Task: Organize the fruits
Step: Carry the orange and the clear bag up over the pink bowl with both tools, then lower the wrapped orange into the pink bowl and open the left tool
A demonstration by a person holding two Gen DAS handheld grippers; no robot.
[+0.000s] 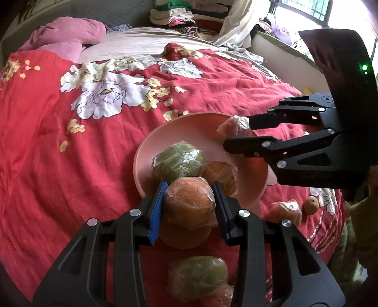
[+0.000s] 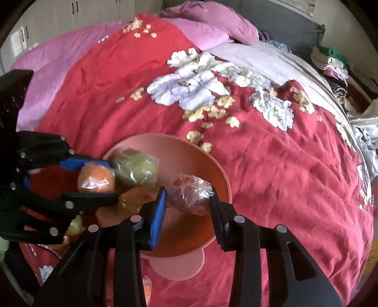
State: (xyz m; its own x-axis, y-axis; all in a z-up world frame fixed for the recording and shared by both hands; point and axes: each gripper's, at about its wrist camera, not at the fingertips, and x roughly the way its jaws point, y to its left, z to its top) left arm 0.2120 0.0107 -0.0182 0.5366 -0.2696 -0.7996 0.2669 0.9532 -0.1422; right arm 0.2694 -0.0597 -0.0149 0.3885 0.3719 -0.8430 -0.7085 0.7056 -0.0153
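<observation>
A pink bowl (image 1: 165, 139) (image 2: 212, 165) rests on the red flowered bedspread. Inside it lie a wrapped green fruit (image 1: 178, 160) (image 2: 135, 166) and a wrapped orange (image 1: 222, 176) (image 2: 132, 199). My left gripper (image 1: 189, 203) (image 2: 94, 181) is shut on a plastic-wrapped orange (image 1: 187, 200) (image 2: 95, 179) just above the bowl's near rim. My right gripper (image 2: 187, 200) (image 1: 236, 132) is shut on a smaller wrapped reddish-orange fruit (image 2: 190, 193) (image 1: 232, 126), held over the bowl's other side.
Loose on the bedspread near the bowl: a wrapped green fruit (image 1: 197, 276), a wrapped orange (image 1: 285, 211) and a small brown fruit (image 1: 310, 205). Pink pillows (image 1: 68, 35) and folded clothes (image 1: 174, 14) lie at the far end of the bed.
</observation>
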